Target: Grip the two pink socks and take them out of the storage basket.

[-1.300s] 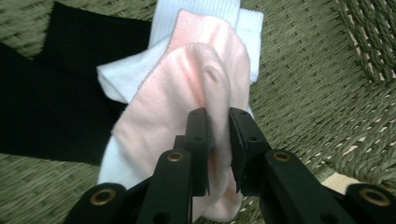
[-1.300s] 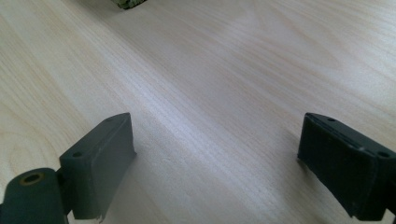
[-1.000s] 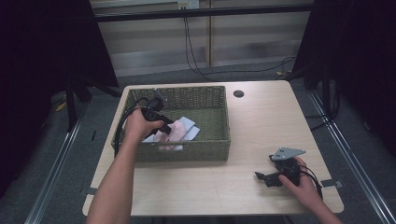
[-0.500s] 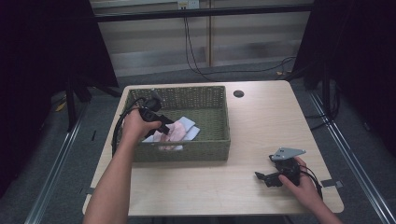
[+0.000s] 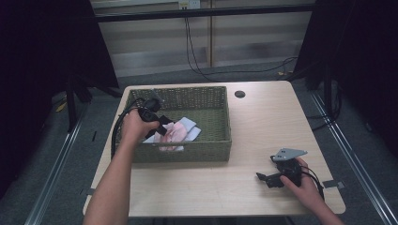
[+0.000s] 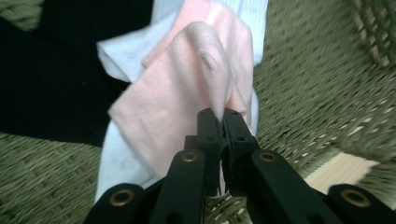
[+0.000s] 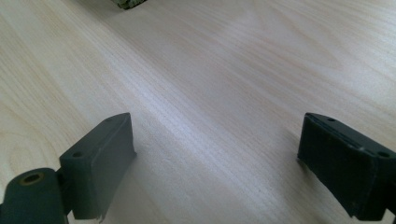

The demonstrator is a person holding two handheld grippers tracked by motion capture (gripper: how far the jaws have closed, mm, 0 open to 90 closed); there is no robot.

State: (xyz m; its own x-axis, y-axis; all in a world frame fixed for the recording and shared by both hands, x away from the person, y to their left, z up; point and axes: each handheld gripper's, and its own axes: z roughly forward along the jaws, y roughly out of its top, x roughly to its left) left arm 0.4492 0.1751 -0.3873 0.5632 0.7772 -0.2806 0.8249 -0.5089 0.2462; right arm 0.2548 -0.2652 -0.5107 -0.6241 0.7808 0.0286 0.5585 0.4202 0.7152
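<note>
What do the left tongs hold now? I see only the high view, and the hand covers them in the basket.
Observer: The left tongs have just closed on a fold of the pink cloth.
Operator: Is something under this cloth?
Observer: Yes, a white cloth lies under it, on the green woven basket floor.
Operator: And the right tongs, open or closed?
Observer: The right tongs stand wide open over bare table, with nothing between them.

Light wooden table [image 5: 263, 126], grey floor [image 5: 61, 154], dark curtains [image 5: 42, 42]
</note>
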